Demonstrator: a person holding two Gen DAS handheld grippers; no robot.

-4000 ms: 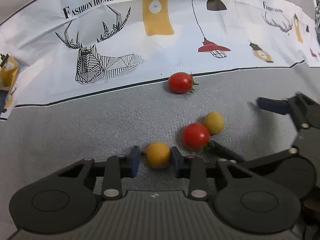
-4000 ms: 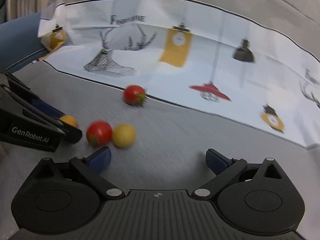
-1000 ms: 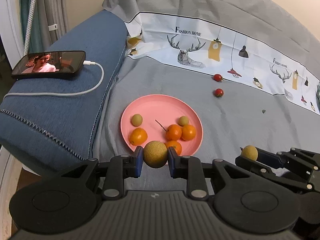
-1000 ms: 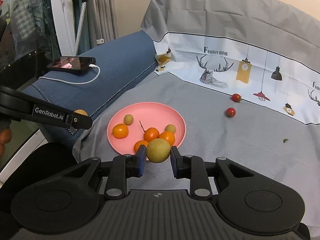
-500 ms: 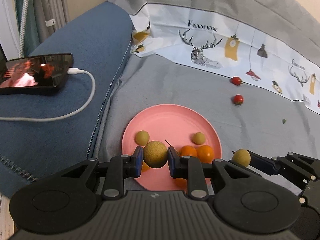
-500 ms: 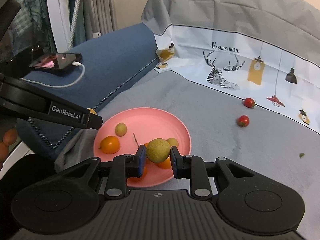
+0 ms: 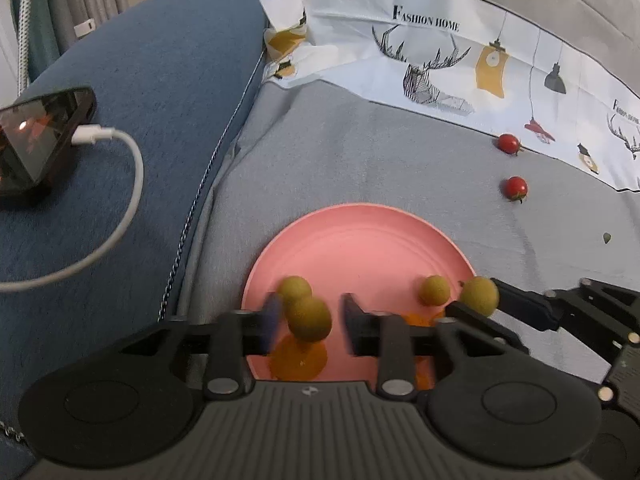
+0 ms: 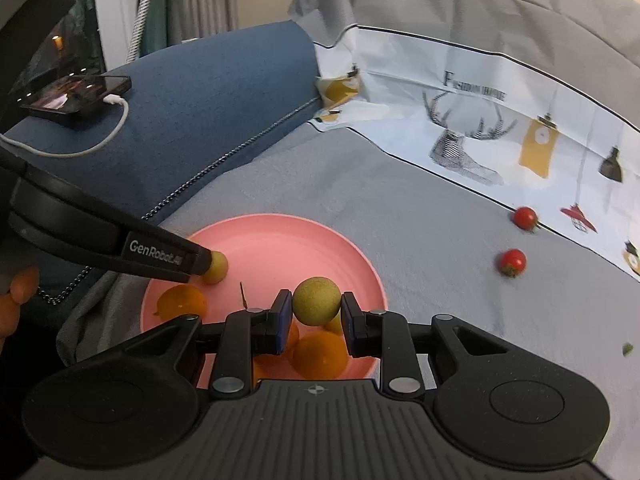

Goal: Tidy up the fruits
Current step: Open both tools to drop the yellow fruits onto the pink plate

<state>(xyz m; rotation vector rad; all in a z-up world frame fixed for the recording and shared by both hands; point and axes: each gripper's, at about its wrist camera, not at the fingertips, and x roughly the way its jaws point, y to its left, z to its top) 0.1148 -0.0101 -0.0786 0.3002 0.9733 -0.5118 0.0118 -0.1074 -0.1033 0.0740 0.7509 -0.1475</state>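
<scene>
Pink plate (image 7: 360, 240) is sitting right under both tongs. We're spreading the left gripper (image 7: 308, 322), its yellow-green fruit (image 7: 309, 319) dropping free btwn the jaws; right gripper (image 8: 315, 312) is pinching another fruit (image 8: 316, 301). We're keeping low, releasing over bare plate, w/o knocking the oranges (image 8: 320, 354).

"FASHION HOME" is printed in black on the white patterned cloth (image 7: 440, 36), above the antlered deer drawing, upper centre of the left wrist view. It seems to repeat, cut off, at the right edge. "GenRobot.AI" stands in white on the left gripper's (image 8: 208, 264) black finger, left of the right wrist view.
</scene>
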